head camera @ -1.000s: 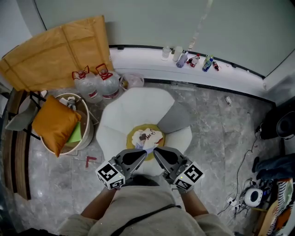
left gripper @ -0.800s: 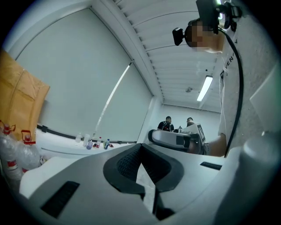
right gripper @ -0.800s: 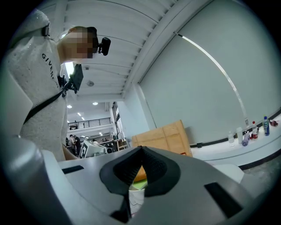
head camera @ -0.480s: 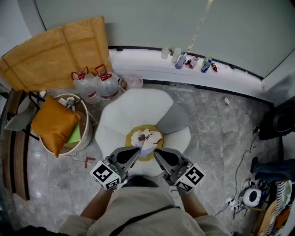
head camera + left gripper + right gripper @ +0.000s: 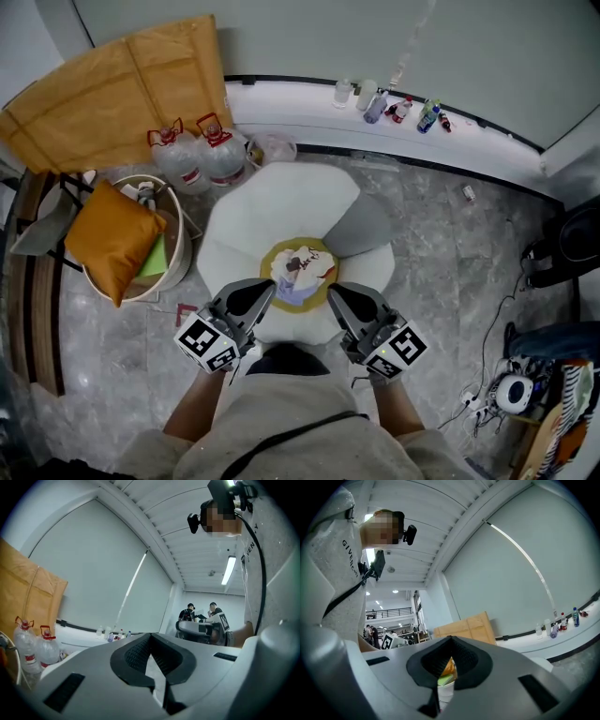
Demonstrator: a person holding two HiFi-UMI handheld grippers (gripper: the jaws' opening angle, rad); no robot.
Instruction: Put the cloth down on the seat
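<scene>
**item: cloth** (image 5: 300, 272). small, pale, patterned, crumpled rather than flat.
location: on the yellow middle of the seat (image 5: 281, 202), lying free, with its near fold turned toward the person.

**item: left gripper** (image 5: 269, 285). fingers (image 5: 133, 657) closed tip to tip, nothing between them.
location: just beside the cloth's left edge, apparently not touching.

**item: right gripper** (image 5: 332, 290). fingers (image 5: 465, 663) fully closed, empty. only the basket (image 5: 178, 267) shows through the gap behind the tips.
location: just beside the cloth's right edge.

**status (judged):** the cloth looks put down. what is left is to draw both grippers clear.

**hazards (judged):**
- snag on the way out. both tips sit close on either side of a loose, bunched cloth, so a sideways sweep or a low pull-back could catch a fold and drag it off the middle.
- slide to the floor (image 5: 441, 262). the near fold lies toward the seat's front edge, so any tug that way could take it over.
- clumsy correction. with both pairs of fingers closed, nudging the cloth would only push or roll it. a proper regrasp needs them opened first.
- uneven lie. left crumpled, the cloth may not settle flat, and a raised fold is the likeliest part to be caught.
</scene>
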